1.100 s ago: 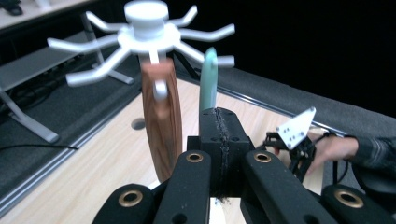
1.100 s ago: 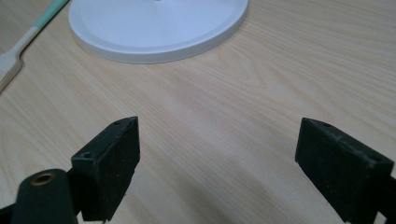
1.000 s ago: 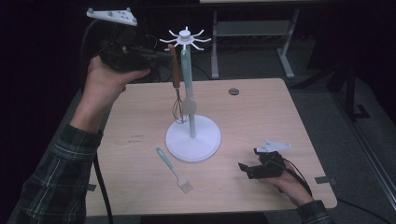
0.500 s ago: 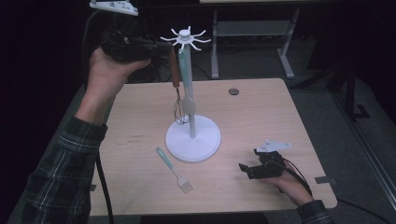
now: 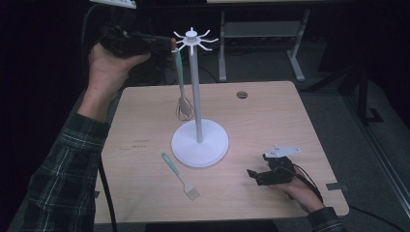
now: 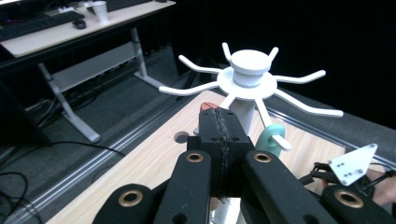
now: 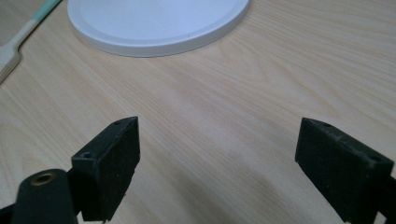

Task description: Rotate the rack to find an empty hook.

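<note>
A white utensil stand (image 5: 198, 111) rises from a round base (image 5: 200, 143) at mid-table, with hook arms (image 6: 205, 86) spreading from its top. A teal-handled whisk (image 5: 181, 82) hangs upright beside the pole, its loop end (image 6: 270, 138) at one hook arm. My left gripper (image 5: 169, 44) is held high at the stand's top, jaws shut (image 6: 219, 114), with the loop just beside their tip. A small reddish bit peeks past the tip. My right gripper (image 5: 255, 177) rests on the table's front right, open (image 7: 217, 158) over bare wood.
A small teal-handled utensil with a pale head (image 5: 180, 176) lies on the table in front of the base (image 7: 159, 23). A round hole (image 5: 241, 94) sits near the table's far edge. A desk with metal legs (image 5: 256, 48) stands behind.
My left hand has risen a little with the gripper, up to the stand's top. The whisk's handle top now sits at hook height. The right gripper has stayed put.
</note>
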The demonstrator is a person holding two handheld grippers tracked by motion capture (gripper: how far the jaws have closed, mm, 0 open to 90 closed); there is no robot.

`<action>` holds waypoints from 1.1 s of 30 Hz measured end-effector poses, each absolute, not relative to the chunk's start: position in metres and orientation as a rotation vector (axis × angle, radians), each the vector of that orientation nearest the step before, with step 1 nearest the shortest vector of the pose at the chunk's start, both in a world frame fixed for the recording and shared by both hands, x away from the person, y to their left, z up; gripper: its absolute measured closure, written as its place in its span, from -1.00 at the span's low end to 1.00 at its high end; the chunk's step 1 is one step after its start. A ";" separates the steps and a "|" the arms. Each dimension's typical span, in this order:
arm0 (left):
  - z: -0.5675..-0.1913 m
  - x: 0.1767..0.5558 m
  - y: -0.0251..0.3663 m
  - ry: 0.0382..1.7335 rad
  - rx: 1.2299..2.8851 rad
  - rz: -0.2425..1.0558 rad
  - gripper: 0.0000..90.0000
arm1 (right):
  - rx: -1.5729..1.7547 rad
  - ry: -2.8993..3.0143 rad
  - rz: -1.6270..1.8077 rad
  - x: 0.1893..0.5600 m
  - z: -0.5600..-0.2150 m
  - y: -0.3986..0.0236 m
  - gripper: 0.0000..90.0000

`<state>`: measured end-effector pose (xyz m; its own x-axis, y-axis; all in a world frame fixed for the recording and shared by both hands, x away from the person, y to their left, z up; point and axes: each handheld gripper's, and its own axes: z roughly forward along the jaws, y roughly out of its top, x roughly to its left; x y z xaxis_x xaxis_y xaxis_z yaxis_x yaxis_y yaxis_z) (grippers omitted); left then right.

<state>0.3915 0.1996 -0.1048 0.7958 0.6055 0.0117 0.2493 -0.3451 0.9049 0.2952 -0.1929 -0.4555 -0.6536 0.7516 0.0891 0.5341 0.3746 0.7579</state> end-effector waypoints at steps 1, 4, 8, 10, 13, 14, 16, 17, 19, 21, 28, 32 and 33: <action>-0.104 0.390 0.200 0.641 1.934 0.428 1.00 | 1.137 2.367 1.152 0.295 -0.455 -0.193 -0.69; -0.100 0.382 0.200 0.627 1.942 0.428 1.00 | 1.143 2.369 1.149 0.296 -0.455 -0.194 -0.69; -0.094 0.369 0.199 0.602 1.935 0.411 1.00 | 1.139 2.369 1.149 0.296 -0.456 -0.194 -0.69; -0.092 0.363 0.196 0.582 1.937 0.407 1.00 | 1.142 2.369 1.149 0.295 -0.455 -0.193 -0.69; -0.092 0.357 0.188 0.559 1.951 0.403 1.00 | 1.144 2.371 1.147 0.295 -0.455 -0.192 -0.69; -0.092 0.356 0.185 0.552 1.958 0.402 1.00 | 1.142 2.371 1.146 0.296 -0.455 -0.192 -0.69; -0.094 0.355 0.179 0.542 1.965 0.394 1.00 | 1.141 2.370 1.146 0.296 -0.455 -0.192 -0.69; -0.095 0.356 0.177 0.540 1.972 0.397 1.00 | 1.144 2.370 1.149 0.295 -0.455 -0.192 -0.69; -0.098 0.358 0.173 0.543 1.983 0.392 1.00 | 1.145 2.368 1.151 0.295 -0.455 -0.193 -0.69; -0.101 0.360 0.170 0.548 1.999 0.402 1.00 | 1.139 2.367 1.153 0.296 -0.455 -0.194 -0.69; -0.104 0.364 0.172 0.570 1.991 0.408 1.00 | 1.143 2.365 1.153 0.296 -0.455 -0.195 -0.69; -0.104 0.362 0.173 0.564 1.988 0.415 1.00 | 1.136 2.366 1.155 0.296 -0.455 -0.194 -0.69; -0.105 0.361 0.174 0.560 1.983 0.407 1.00 | 1.139 2.366 1.156 0.296 -0.455 -0.194 -0.69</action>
<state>0.3607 0.1742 -0.1052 0.8366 0.5459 0.0453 0.2112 -0.3979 0.8928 0.2957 -0.1938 -0.4549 -0.6539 0.7509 0.0922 0.5343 0.3721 0.7590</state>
